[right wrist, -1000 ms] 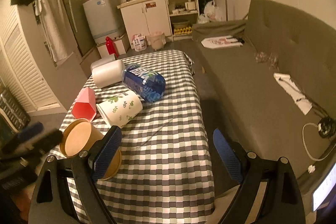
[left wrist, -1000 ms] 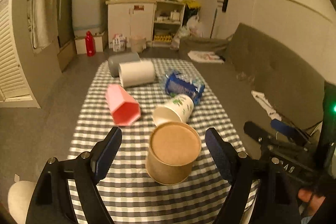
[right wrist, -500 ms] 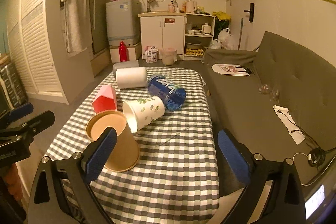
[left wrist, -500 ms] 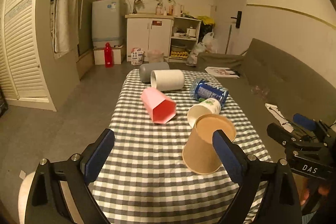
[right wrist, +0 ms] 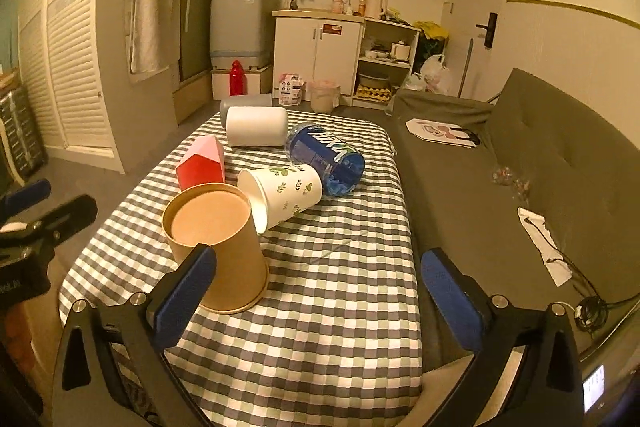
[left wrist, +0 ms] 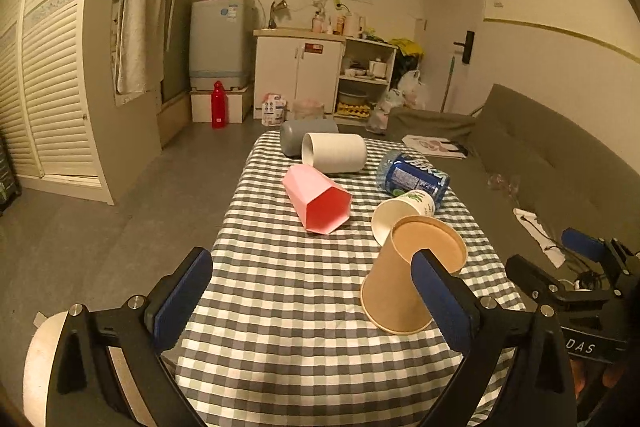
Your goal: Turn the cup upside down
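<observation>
Between the left gripper's jaws nothing is held: they stand wide apart, pulled back from the near edge of the bench. The right gripper is likewise spread and empty. The brown paper cup stands just beyond them on the checked cloth, mouth down and closed base up, in front of the left gripper's right-hand finger in that view and behind the right gripper's left-hand finger in the other.

Judging by how it sits, the flip looks done, so the step in hand is a clean retreat. Both tools should draw straight back and slightly up, without swinging sideways, since the cup is light and a brush from a finger would likely tip it. In the left view it seems to lean, though the lens may cause that; the rim should lie flat all round before leaving it.

Close behind lies a white leaf-print cup on its side, seemingly touching the brown one. Beyond are a pink cup, a blue bottle, a white tumbler and a grey tumbler, all lying down.
</observation>
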